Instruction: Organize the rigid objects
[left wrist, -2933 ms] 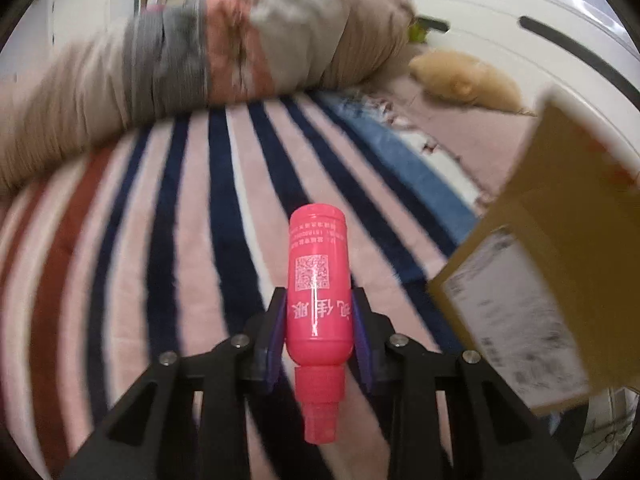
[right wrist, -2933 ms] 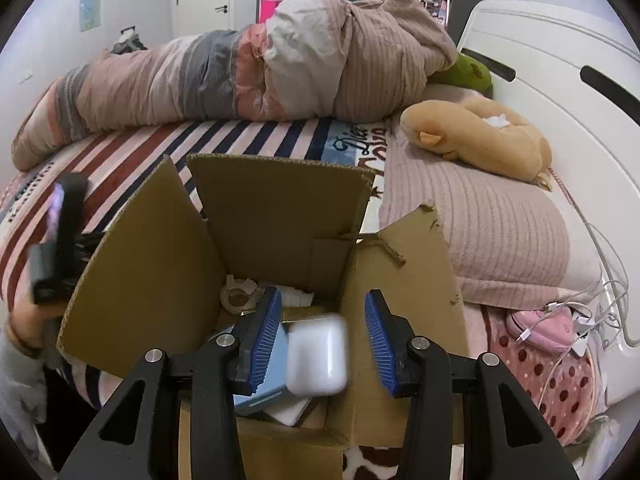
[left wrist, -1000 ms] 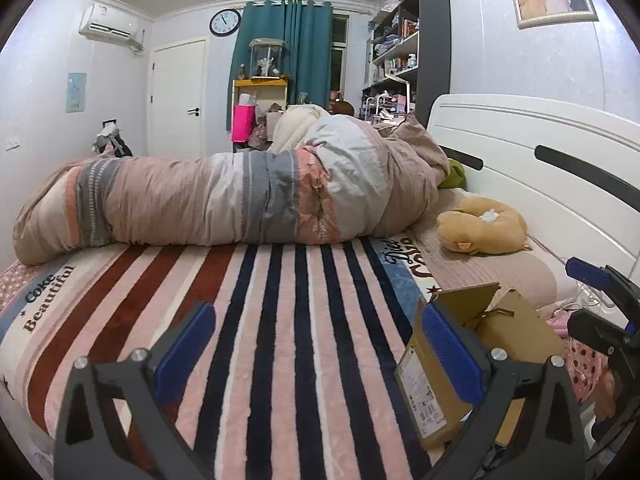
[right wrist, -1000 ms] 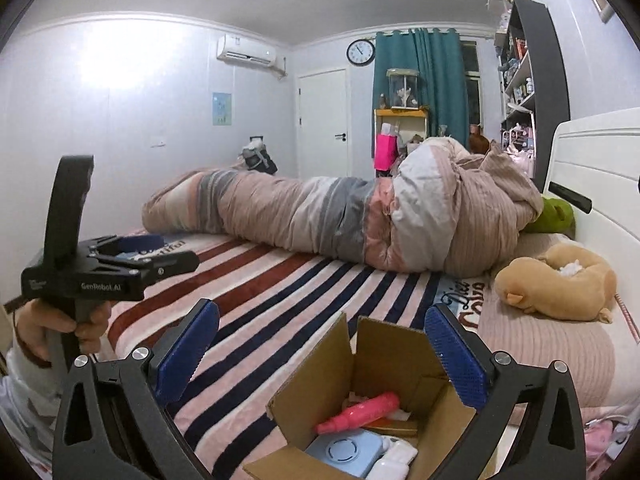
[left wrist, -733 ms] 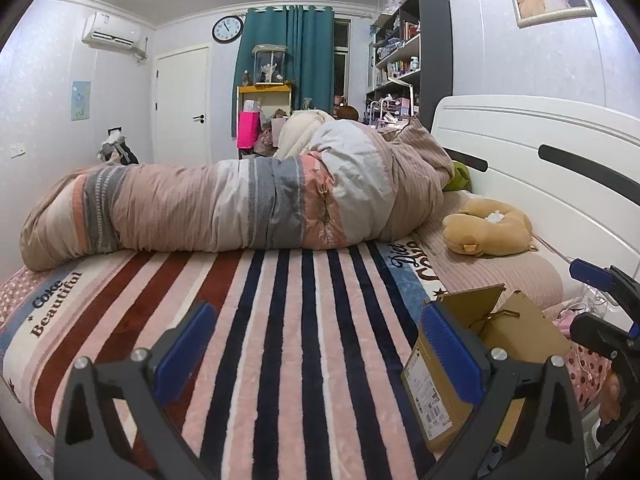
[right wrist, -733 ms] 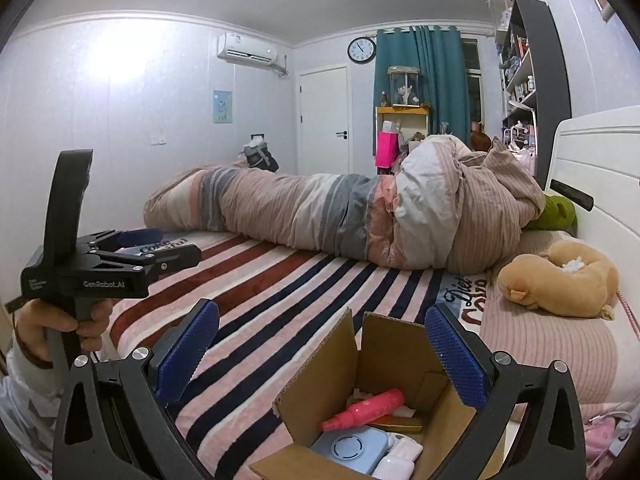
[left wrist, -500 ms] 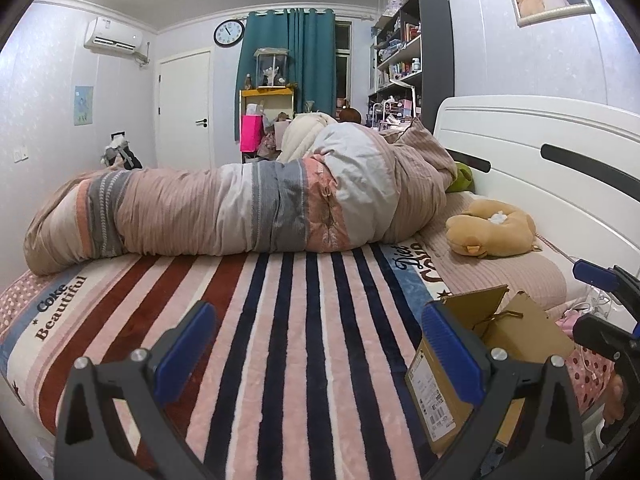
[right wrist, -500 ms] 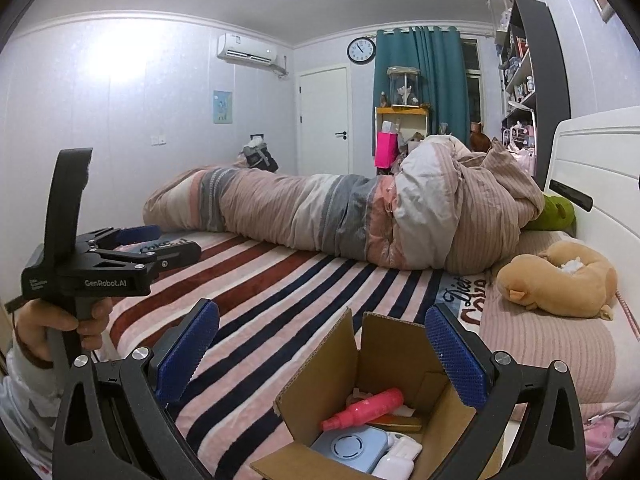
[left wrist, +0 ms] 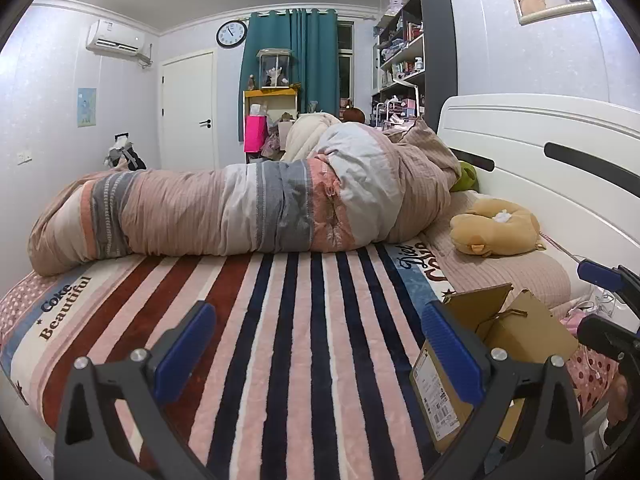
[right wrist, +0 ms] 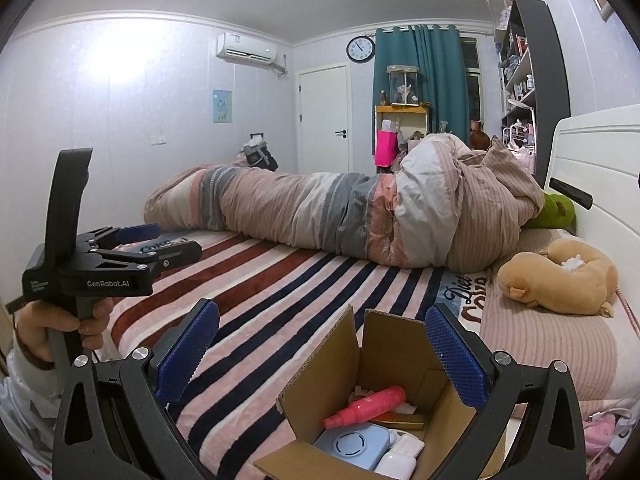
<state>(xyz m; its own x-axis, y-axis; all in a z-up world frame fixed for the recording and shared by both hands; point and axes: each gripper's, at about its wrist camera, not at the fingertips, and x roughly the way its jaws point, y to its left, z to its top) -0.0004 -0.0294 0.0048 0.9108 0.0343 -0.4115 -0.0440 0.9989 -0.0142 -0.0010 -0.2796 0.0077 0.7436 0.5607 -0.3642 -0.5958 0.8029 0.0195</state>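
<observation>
Holding both tongs spread with nothing between them, I see my left tongs point(left wrist: 316, 344) over the striped bed point(left wrist: 304, 320). The cardboard box point(right wrist: 384, 364) sits below my right tongs point(right wrist: 320, 344); inside lie a pink bottle point(right wrist: 366, 406), a blue case point(right wrist: 354, 442) and a white case point(right wrist: 400, 454), the frame edge cutting the box's near flap.
</observation>
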